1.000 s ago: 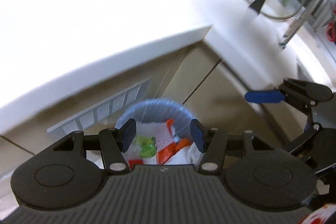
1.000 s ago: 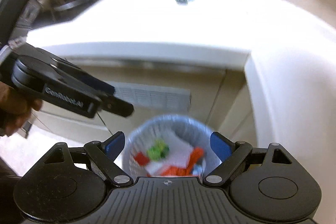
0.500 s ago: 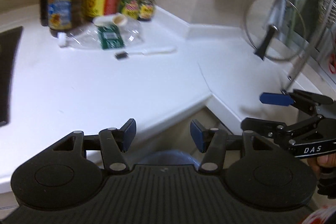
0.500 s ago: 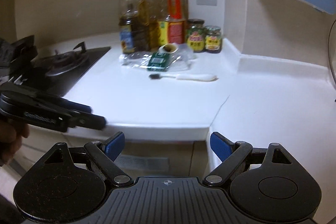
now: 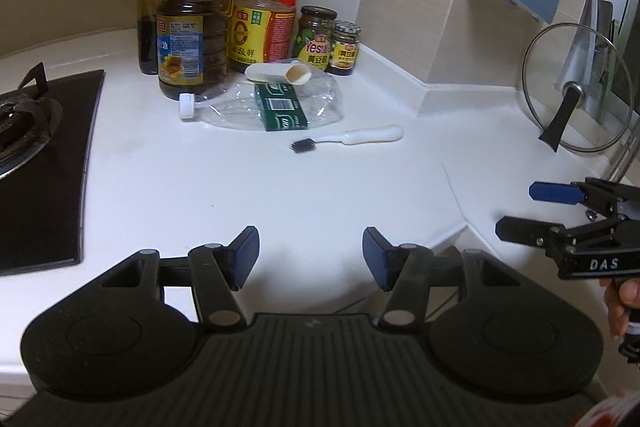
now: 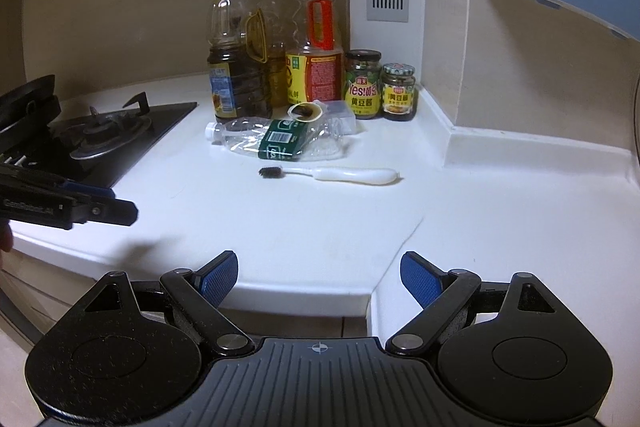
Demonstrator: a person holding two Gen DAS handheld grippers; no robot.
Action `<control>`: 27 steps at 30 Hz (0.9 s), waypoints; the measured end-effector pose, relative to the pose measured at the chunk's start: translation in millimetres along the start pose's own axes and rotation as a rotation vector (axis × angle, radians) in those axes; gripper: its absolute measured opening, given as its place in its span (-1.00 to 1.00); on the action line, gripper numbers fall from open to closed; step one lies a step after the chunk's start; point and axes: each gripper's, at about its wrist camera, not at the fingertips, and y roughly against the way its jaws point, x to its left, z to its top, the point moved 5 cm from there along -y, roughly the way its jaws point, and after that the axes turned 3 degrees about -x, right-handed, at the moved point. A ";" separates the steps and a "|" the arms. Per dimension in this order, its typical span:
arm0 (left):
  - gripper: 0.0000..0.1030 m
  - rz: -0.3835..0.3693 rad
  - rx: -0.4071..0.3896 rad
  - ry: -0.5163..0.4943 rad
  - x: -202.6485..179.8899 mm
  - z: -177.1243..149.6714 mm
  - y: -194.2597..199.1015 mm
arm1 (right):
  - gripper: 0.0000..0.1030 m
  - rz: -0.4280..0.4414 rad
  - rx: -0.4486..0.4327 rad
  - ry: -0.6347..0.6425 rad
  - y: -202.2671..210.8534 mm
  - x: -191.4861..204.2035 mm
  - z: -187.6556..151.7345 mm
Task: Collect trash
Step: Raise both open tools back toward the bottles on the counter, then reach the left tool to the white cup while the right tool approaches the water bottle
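Observation:
A crushed clear plastic bottle (image 5: 276, 103) with a green label lies on the white counter (image 5: 280, 195), also in the right wrist view (image 6: 280, 141). A paper cup (image 5: 278, 73) lies on its side behind it (image 6: 306, 111). A white toothbrush (image 5: 352, 137) with dark bristles lies in front (image 6: 340, 174). My left gripper (image 5: 310, 257) is open and empty over the counter's front edge. My right gripper (image 6: 318, 277) is open and empty, also near the front edge; it shows at the right of the left wrist view (image 5: 532, 211).
Oil bottles (image 5: 192, 27) and two sauce jars (image 5: 326, 41) stand at the back wall. A gas hob (image 5: 36, 163) is at the left. A glass pan lid (image 5: 576, 87) leans at the right. The left gripper shows at the left of the right wrist view (image 6: 100, 205).
Both grippers have risen from above the trash bin on the floor to counter height and now face the counter. The bin has left view. Both stay open.

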 end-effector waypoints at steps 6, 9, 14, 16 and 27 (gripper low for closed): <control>0.12 -0.023 0.014 -0.060 21.9 18.5 -27.1 | 0.71 -0.039 0.039 0.058 -41.0 -0.7 11.4; 0.15 -0.046 0.018 -0.129 34.8 36.0 -46.1 | 0.71 -0.055 0.062 0.084 -61.0 -3.6 20.7; 0.20 -0.078 0.030 -0.213 58.7 65.2 -81.2 | 0.71 -0.101 0.080 0.099 -89.7 -12.4 39.5; 0.23 -0.092 0.035 -0.242 66.0 75.4 -94.9 | 0.71 -0.117 0.086 0.105 -100.7 -13.8 46.5; 0.43 -0.196 0.085 -0.520 73.3 111.9 -169.6 | 0.71 -0.124 0.178 0.160 -161.5 -14.8 59.9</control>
